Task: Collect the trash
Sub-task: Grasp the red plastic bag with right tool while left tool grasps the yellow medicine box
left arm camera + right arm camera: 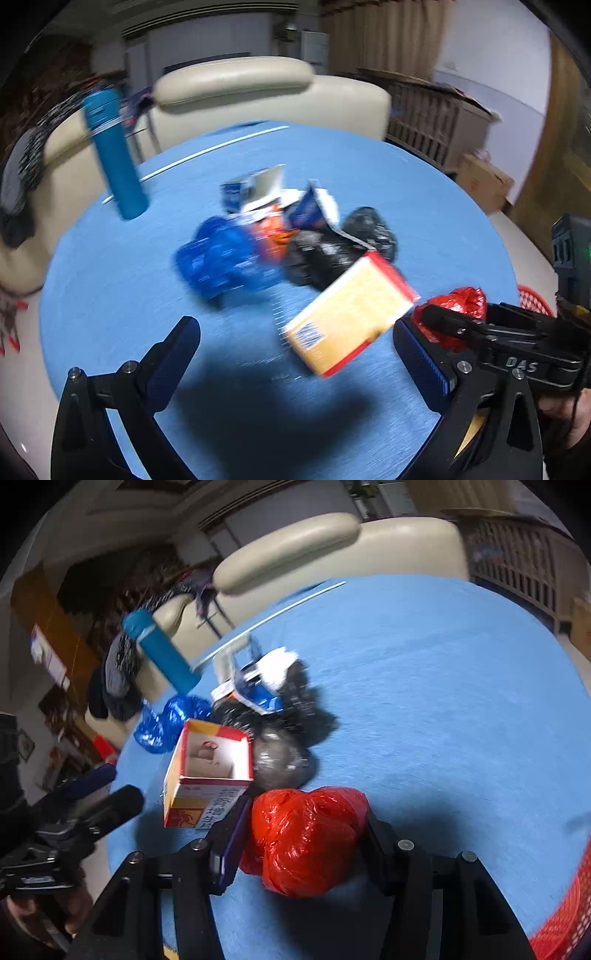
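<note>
My left gripper (pixel 295 354): black angular frame, silver round screws, dark blue ribbed pads (pixel 424 358). My right gripper (pixel 299 834): same black frame, silver screws, blue pads (pixel 232 834), white "DAS" lettering on its side, green LED on the black housing.

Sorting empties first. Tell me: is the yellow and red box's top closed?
No, the box is open at the top, its hollow inside showing.

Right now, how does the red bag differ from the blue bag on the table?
The red bag sits between the right gripper fingers; the blue bag lies free in the pile beyond the yellow box. The red bag is knotted into a tight ball; the blue bag sprawls looser. Both are crinkled plastic on the blue table.
</note>
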Available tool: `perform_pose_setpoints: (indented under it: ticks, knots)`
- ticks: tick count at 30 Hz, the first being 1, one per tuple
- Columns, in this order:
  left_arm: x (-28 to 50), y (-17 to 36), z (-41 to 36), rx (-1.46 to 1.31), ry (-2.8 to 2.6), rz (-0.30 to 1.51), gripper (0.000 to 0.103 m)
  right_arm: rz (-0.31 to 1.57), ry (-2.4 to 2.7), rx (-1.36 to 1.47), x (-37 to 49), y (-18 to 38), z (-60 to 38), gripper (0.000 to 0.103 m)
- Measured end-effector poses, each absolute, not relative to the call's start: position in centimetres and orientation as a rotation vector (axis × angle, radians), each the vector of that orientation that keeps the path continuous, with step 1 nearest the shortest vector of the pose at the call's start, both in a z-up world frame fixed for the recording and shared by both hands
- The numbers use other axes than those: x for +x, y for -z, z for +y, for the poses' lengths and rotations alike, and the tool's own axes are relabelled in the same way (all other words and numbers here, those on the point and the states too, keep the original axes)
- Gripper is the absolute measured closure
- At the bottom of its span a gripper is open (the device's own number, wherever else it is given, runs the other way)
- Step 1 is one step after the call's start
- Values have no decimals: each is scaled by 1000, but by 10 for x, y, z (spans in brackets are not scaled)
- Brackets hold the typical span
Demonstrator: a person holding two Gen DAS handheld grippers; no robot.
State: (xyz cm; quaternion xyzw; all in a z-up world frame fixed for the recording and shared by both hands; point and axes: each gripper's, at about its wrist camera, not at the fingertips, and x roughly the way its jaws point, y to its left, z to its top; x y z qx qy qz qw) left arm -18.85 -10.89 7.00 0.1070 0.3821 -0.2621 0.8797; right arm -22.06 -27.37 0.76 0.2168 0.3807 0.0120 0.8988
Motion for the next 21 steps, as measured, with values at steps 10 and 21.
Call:
perform_pose_setpoints:
  ticks: [10, 21]
  knots:
    - [-185, -47, -166, 421, 645, 876, 24, 742, 60, 557, -270, -15, -317, 45]
    - [-208, -74, -158, 349, 624, 835, 51, 678, 75, 584, -301, -26, -326, 45]
